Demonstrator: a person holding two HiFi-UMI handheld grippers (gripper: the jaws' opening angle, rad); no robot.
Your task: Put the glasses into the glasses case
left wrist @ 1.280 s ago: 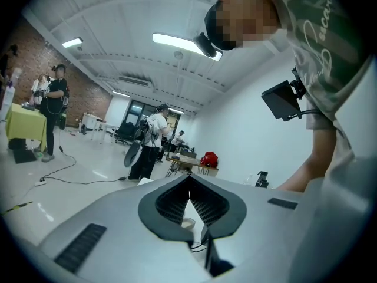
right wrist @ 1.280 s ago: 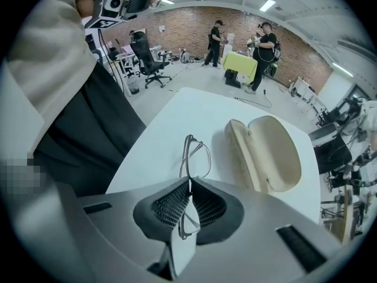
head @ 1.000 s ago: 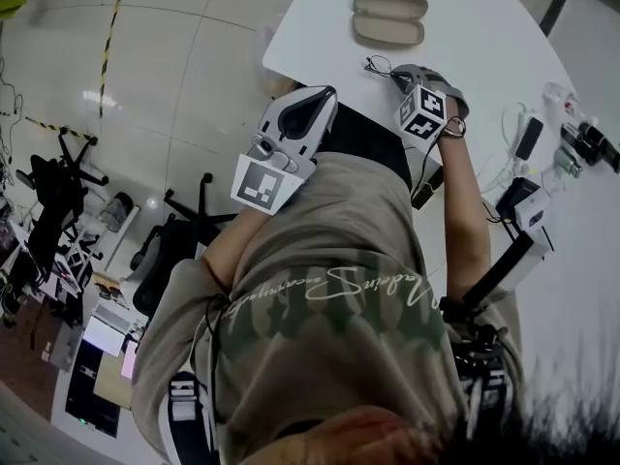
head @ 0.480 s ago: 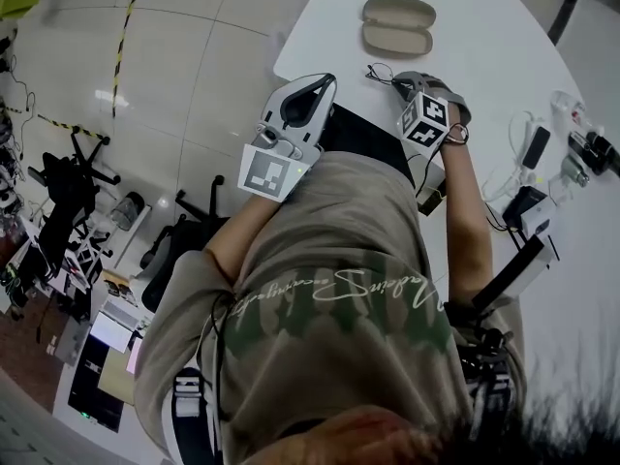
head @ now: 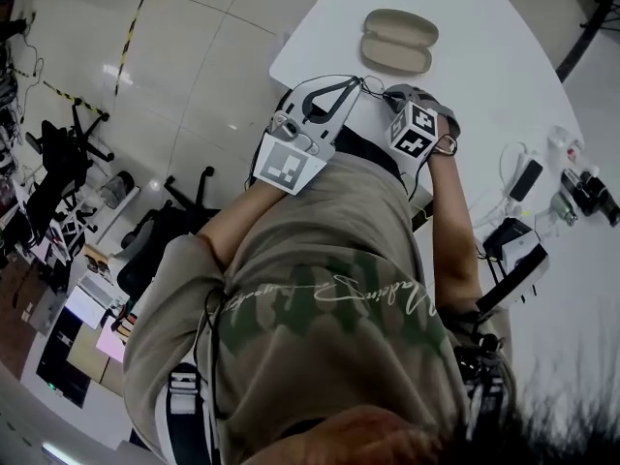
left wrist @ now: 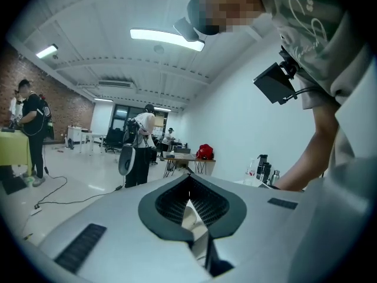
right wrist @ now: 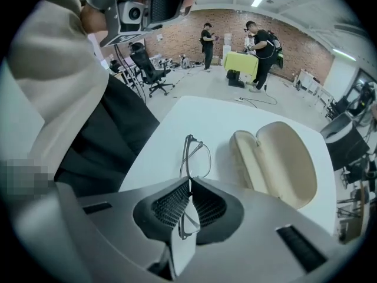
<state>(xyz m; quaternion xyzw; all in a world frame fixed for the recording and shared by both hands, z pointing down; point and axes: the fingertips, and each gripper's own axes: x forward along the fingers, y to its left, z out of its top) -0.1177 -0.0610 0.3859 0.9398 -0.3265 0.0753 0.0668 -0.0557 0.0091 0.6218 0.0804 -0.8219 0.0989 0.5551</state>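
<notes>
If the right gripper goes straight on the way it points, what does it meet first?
Probably bare table, with the glasses it is shut on touching first. The open glasses case lies to the right of that line, so the right gripper would likely pass beside it; depth is unclear.

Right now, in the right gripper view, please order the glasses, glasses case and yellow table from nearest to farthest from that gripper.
1. glasses: clamped between the jaws.
2. glasses case: ahead, to the right.
3. yellow table: far back, across the room.
</notes>
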